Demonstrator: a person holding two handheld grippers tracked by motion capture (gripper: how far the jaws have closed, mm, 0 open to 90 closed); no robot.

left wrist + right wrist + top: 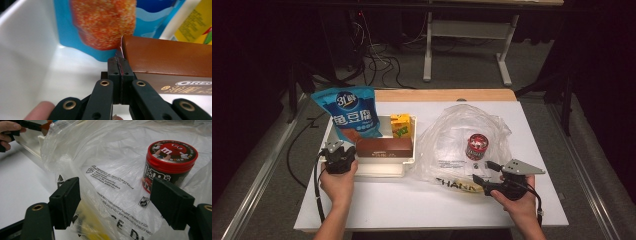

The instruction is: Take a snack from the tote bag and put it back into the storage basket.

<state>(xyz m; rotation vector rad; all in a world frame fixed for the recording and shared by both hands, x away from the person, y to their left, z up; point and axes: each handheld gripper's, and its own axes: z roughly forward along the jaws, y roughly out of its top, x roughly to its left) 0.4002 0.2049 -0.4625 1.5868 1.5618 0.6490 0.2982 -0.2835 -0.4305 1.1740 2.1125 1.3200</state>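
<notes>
Left gripper (120, 75) jaws clenched on end flap of brown Oreo box (170, 65), frame centre, inside white tray (30, 50). Right gripper (115, 205) agape before plastic bag (112, 170). I lift box slowly, level, clear of chip bag (105, 22).

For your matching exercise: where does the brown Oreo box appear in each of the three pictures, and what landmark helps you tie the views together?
High view: the brown Oreo box lies in the white tray, left of centre, by the left gripper.
Left gripper view: it fills the right side; the shut jaws pinch its end flap.
Right gripper view: I cannot make it out.
Shared landmark: the blue snack bag.
</notes>
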